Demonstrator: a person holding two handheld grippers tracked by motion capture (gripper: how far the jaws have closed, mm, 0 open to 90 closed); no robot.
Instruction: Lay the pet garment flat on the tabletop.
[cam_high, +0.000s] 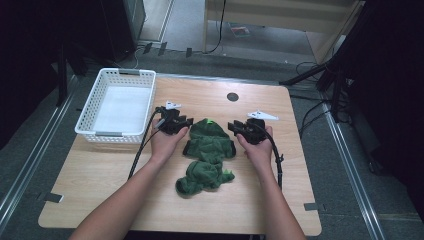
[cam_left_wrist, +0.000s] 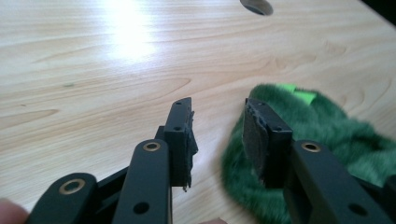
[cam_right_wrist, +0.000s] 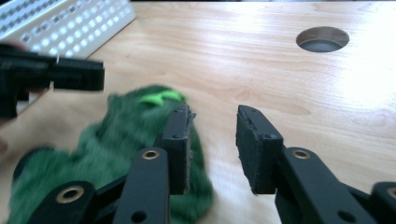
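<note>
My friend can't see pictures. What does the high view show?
A person's left gripper and right gripper, jaws apart, sit either side of a fuzzy green garment lying crumpled on a wooden table. A white basket stands at the left.

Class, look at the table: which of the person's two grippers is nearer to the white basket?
Left. The left gripper sits just right of the white basket, at the green fleece garment's left edge. The right gripper is farther off, on the garment's other side. Both jaws stand apart, holding nothing.
</note>
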